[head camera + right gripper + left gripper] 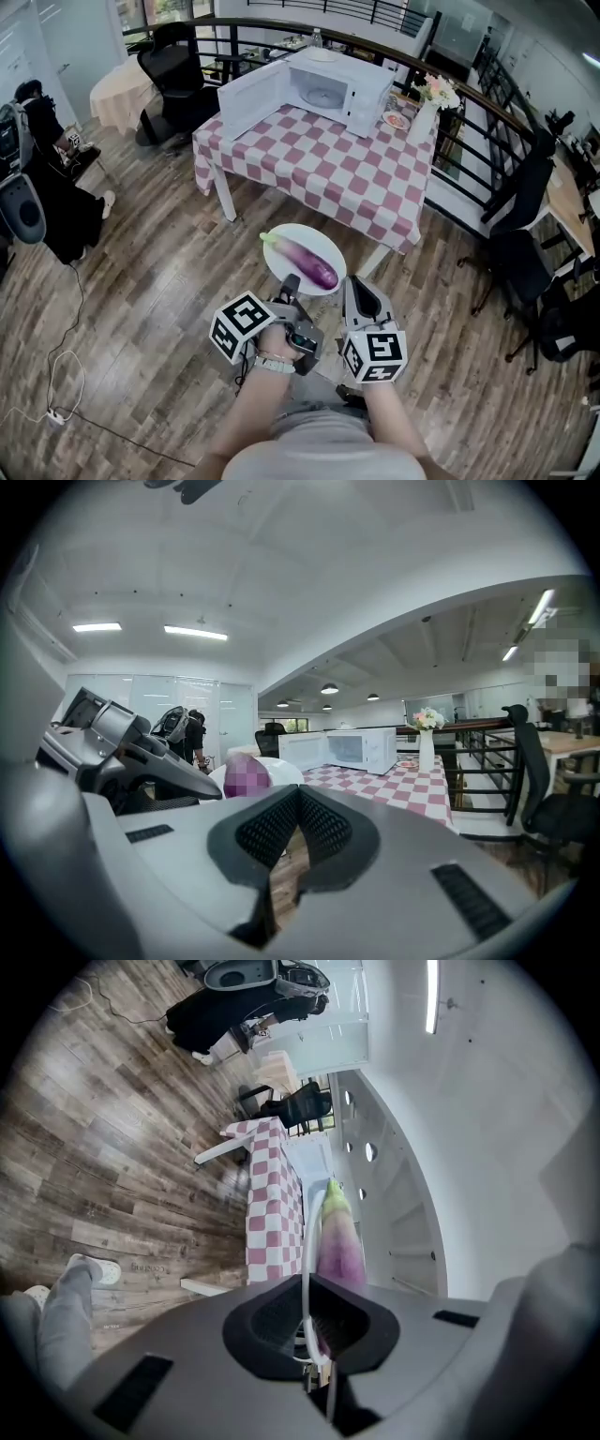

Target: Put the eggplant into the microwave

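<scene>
Am seeing eggplant (pixel 311 261) lying on white plate (pixel 320 236), held in air well apart from microwave (pixel 328 89), on my side of it. Left gripper (pixel 291 281) clamping plate rim at edge farthest from microwave. Right gripper (pixel 356 286) hanging just beside it, equally far from microwave, jaws pressed together on nothing. Microwave sitting on checkered tabletop (pixel 328 159), door standing open.

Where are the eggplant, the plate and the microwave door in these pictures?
eggplant (pixel 314 262), head view, middle of its purple body.
plate (pixel 317 236), head view, bare white part behind the eggplant.
microwave door (pixel 251 101), head view, middle of the open door.
</scene>
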`<state>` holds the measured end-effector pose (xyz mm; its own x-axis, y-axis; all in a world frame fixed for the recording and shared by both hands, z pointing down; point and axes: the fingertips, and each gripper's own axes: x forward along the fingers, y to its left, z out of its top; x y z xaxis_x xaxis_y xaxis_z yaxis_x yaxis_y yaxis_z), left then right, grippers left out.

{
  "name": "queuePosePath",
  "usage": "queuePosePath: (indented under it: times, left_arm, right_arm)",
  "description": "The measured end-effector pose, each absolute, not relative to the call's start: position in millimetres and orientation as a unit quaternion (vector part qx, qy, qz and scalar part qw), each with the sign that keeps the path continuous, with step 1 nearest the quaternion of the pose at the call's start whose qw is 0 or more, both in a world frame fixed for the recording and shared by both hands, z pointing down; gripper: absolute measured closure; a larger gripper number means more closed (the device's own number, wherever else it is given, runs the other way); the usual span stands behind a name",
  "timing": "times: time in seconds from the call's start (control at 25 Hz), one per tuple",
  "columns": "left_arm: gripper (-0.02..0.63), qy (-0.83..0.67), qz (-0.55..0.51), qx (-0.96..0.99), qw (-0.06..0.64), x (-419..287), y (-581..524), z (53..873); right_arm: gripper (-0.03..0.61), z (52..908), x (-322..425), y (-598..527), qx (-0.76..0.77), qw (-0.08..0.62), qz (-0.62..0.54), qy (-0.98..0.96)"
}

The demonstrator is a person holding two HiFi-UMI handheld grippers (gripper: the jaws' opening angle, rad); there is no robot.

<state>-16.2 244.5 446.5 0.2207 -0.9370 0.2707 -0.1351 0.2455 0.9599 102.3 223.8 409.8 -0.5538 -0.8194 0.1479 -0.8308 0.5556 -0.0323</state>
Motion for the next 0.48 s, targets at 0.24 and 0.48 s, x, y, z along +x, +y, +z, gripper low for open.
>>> queuePosePath:
  times: [0.24, 0.48]
  left_arm:
    - [0.598, -0.520, -0.337, 0.519, 0.589, -29, 182, 440]
    - [0.598, -0.519, -0.340, 0.520, 0.587, -41, 115, 434]
  right_arm:
    - [0.555, 402, 86, 159, 0.472, 0.043, 0.051, -0.879]
    - [0.555, 393, 80, 93, 0.477, 0.037, 0.048, -0.877]
